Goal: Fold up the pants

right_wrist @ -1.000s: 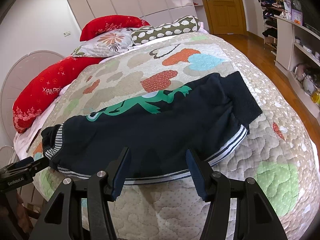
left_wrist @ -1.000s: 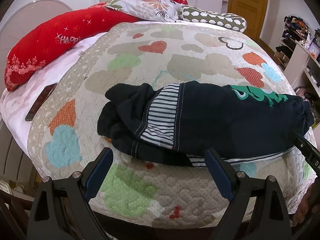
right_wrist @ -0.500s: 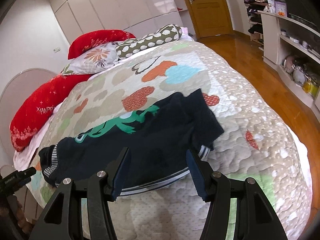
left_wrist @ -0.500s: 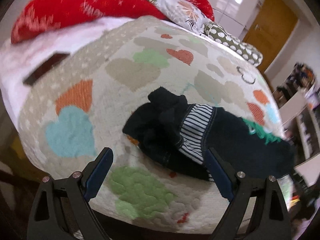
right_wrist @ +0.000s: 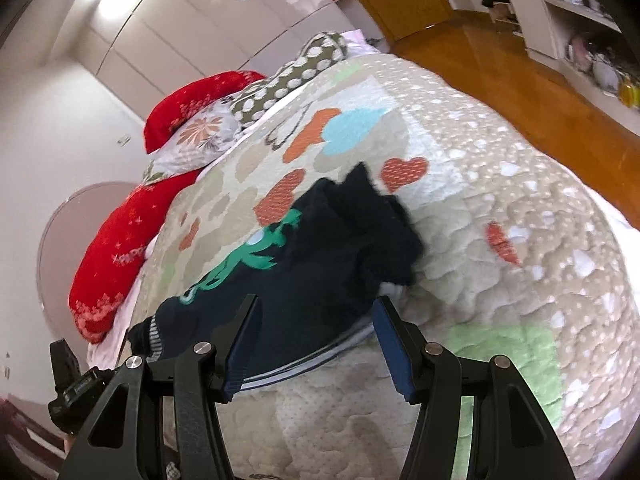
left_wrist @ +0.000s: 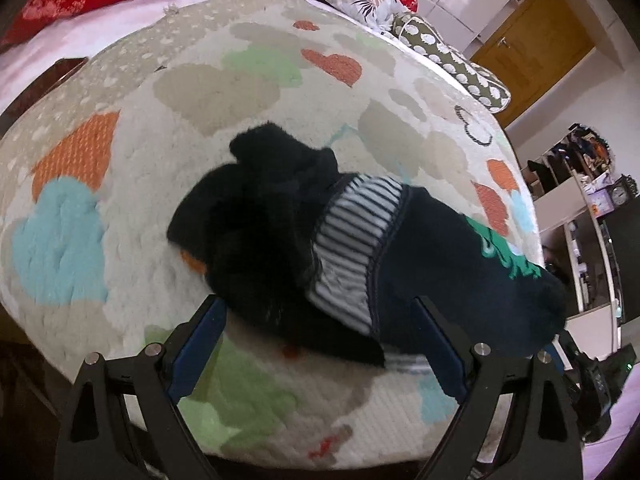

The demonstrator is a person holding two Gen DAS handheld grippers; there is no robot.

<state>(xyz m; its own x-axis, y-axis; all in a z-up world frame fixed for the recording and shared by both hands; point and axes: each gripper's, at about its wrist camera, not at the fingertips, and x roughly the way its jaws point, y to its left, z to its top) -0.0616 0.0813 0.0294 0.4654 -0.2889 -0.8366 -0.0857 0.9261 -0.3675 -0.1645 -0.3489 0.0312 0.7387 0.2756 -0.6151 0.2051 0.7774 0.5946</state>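
Observation:
Dark navy pants [left_wrist: 432, 264] with a green print and a striped white inner waistband lie bunched across the near part of the quilted bed [left_wrist: 200, 92]. They also show in the right wrist view [right_wrist: 320, 264], with the legs crumpled at the far end. My left gripper [left_wrist: 320, 332] is open, its blue-padded fingers astride the waistband end at the bed's near edge. My right gripper [right_wrist: 316, 340] is open, its fingers just above the near striped hem. Neither holds cloth.
Red, floral and dotted pillows [right_wrist: 192, 120] line the head of the bed. A dark flat object [left_wrist: 60, 74] lies on the pink sheet at the left. Shelves [right_wrist: 592, 40] and wooden floor lie on the right. The left gripper shows in the right view [right_wrist: 72, 384].
Both grippers have moved in closer and lower over the pants and tilted. The leg end now lies bunched up and pulled in, where it lay flat a second ago.

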